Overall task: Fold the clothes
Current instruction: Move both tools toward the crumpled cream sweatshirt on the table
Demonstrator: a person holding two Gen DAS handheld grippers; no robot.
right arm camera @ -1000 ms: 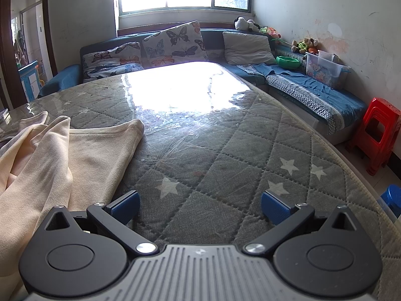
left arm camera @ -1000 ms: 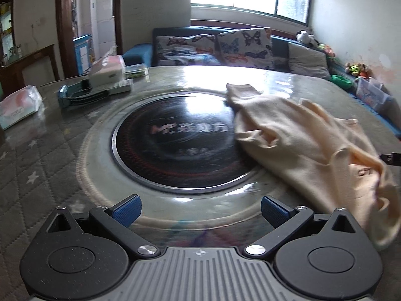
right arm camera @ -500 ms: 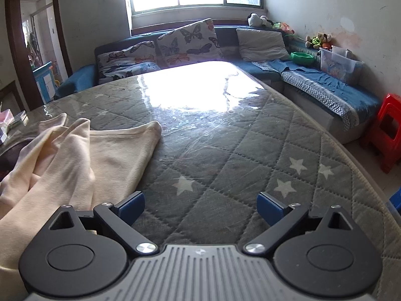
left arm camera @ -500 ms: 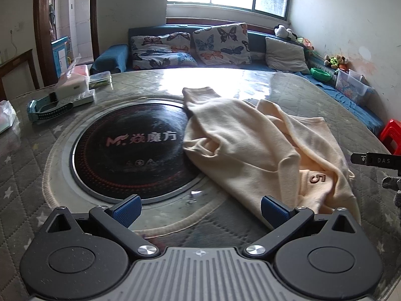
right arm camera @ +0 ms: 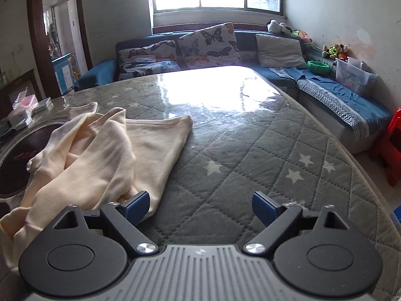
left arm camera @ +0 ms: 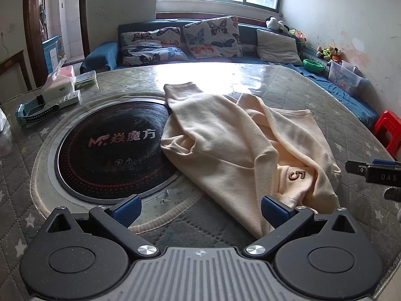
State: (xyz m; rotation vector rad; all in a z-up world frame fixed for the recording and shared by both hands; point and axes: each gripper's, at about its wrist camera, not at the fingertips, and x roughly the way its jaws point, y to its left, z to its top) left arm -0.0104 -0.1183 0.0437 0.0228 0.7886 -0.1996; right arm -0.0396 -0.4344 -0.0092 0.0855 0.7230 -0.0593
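**Folding not yet begun: garment lies crumpled, both tongs empty**

A cream garment [left arm camera: 240, 148] is seen in the centre and right of the left wrist view, spread loosely on the quilted table [right arm camera: 250, 170], with one part lying over the rim of the dark round cooktop [left arm camera: 107, 148]. No neat fold can be found; the cloth is bunched, with a sleeve thrown across the body. The whole folding is judged to be left.

The left gripper [left arm camera: 199, 207] is held wide open above the near edge of the cloth, and nothing is gripped by it. The right gripper [right arm camera: 200, 205] is also open and empty; its jaws have just been closing a little, with only bare table between them, the garment lying at its left finger.

Some things are hard to make out. The near lower edge of the garment is covered by the gripper bodies in both views. The collar and the second sleeve cannot be told apart among the folds. An embroidered "5" [left arm camera: 297, 175] is visible.
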